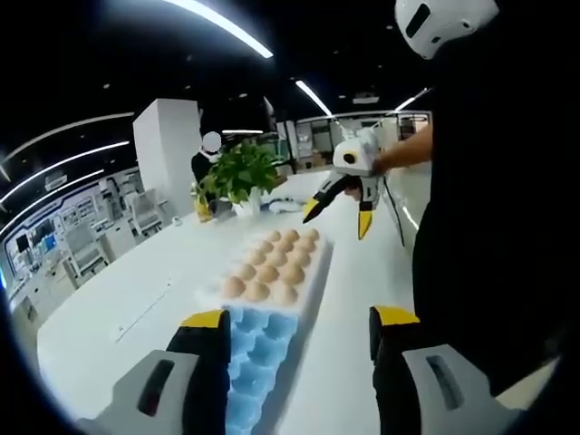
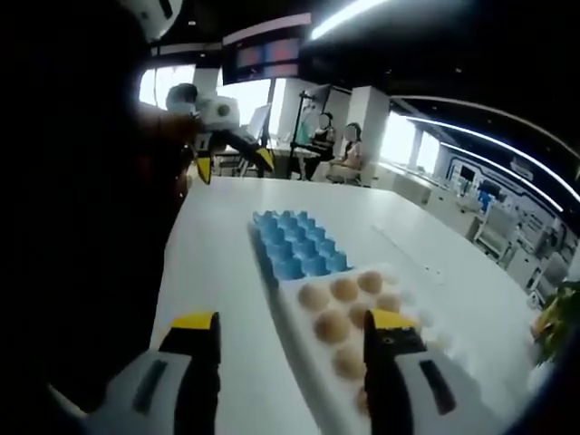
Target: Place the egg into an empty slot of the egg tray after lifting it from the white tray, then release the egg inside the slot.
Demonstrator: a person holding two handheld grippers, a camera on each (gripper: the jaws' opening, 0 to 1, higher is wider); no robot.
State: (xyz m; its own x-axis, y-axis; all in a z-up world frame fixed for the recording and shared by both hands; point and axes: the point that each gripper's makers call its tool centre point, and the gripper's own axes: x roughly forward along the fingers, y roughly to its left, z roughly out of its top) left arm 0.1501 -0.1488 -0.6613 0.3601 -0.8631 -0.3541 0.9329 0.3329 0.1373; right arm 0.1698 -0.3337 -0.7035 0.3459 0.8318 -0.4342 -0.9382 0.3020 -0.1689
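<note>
Several brown eggs (image 1: 268, 270) lie in the white tray (image 1: 319, 263) on the table. Joined to its near end is the blue egg tray (image 1: 263, 346), whose slots are empty. My left gripper (image 1: 299, 322) hovers open over the blue tray, holding nothing. Beyond the eggs my right gripper (image 1: 338, 217) hangs in the air, open, yellow tips down. In the right gripper view the eggs (image 2: 333, 326) and white tray (image 2: 297, 333) are close under my open right gripper (image 2: 292, 322). The blue tray (image 2: 299, 245) lies farther off, with the left gripper (image 2: 234, 161) beyond it.
The long white table (image 1: 136, 290) has free room on both sides of the trays. A potted plant (image 1: 240, 172) stands at its far end. The person's dark-clothed body (image 1: 494, 227) borders the table's right side. Seated people (image 2: 335, 145) are in the background.
</note>
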